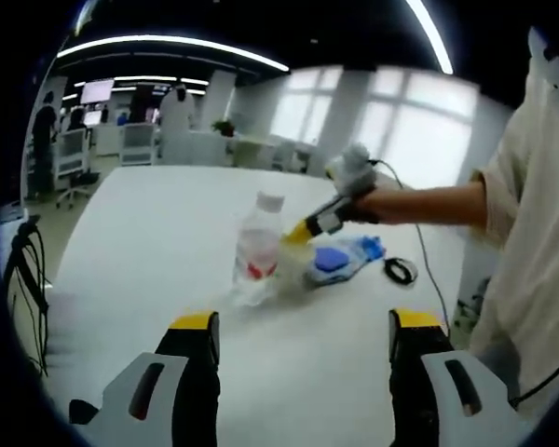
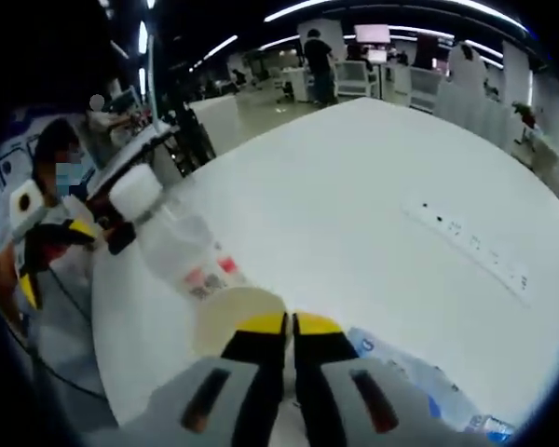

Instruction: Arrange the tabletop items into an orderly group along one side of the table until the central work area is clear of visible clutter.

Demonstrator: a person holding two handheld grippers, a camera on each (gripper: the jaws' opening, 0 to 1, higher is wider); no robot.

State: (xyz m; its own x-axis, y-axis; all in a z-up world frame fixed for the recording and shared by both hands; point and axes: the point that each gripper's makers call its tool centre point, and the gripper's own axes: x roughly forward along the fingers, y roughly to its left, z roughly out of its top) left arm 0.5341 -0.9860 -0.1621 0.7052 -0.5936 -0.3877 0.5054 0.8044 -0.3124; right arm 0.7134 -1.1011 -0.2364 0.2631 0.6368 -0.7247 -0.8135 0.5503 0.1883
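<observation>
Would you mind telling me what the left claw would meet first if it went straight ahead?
Probably the clear water bottle, standing upright on the white table ahead of the open left claw; depth is uncertain.

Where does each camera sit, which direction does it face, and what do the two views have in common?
Left gripper view: rides on the left gripper, jaws wide apart, facing across the white table at the bottle, the blue packet and the right gripper; the person's forearm and pale clothing show.
Right gripper view: rides on the right gripper, jaws nearly closed on a pale cup's rim, facing down the table towards the office.
Shared: bottle, cup, table.
</observation>
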